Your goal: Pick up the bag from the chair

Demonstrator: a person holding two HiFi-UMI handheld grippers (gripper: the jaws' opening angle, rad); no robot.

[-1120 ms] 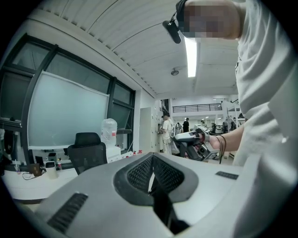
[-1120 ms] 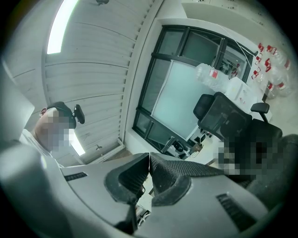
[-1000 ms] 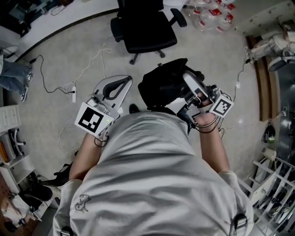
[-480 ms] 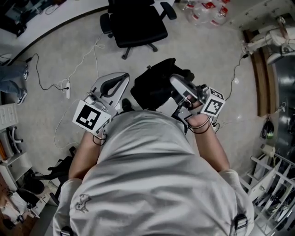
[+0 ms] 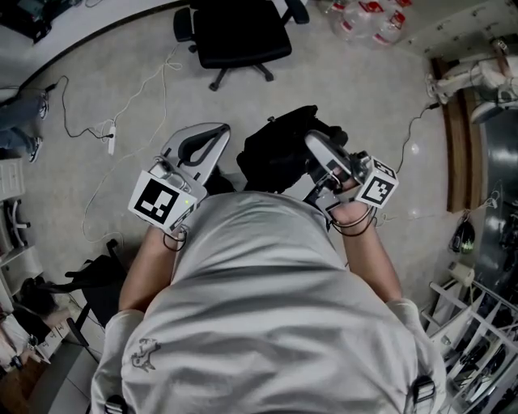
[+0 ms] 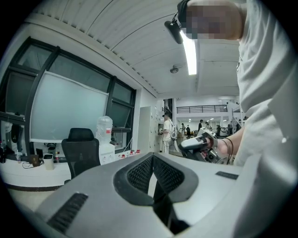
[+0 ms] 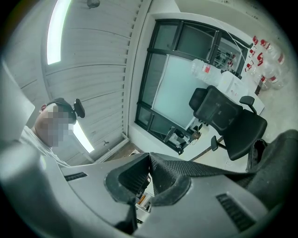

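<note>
A black bag (image 5: 279, 149) hangs off the floor in front of my body in the head view. My right gripper (image 5: 324, 158) is shut on its woven strap (image 7: 200, 169), which runs from between the jaws to the bag's body (image 7: 279, 158) at the right edge. My left gripper (image 5: 198, 145) is held up beside the bag, shut with nothing in it (image 6: 152, 158). The black office chair (image 5: 239, 36) stands at the top of the head view with a bare seat, and the same chair (image 7: 233, 123) is in the right gripper view.
Water bottles (image 5: 368, 20) stand on the floor at the top right. A power strip with white cable (image 5: 111, 137) lies at the left. A wooden bench (image 5: 457, 137) runs along the right, a metal rack (image 5: 477, 323) stands at the lower right, and dark items (image 5: 89, 279) lie at the lower left.
The chair has drifted toward the top of the head view while the bag stays hanging from my right gripper. Both grippers keep their places beside my body.
</note>
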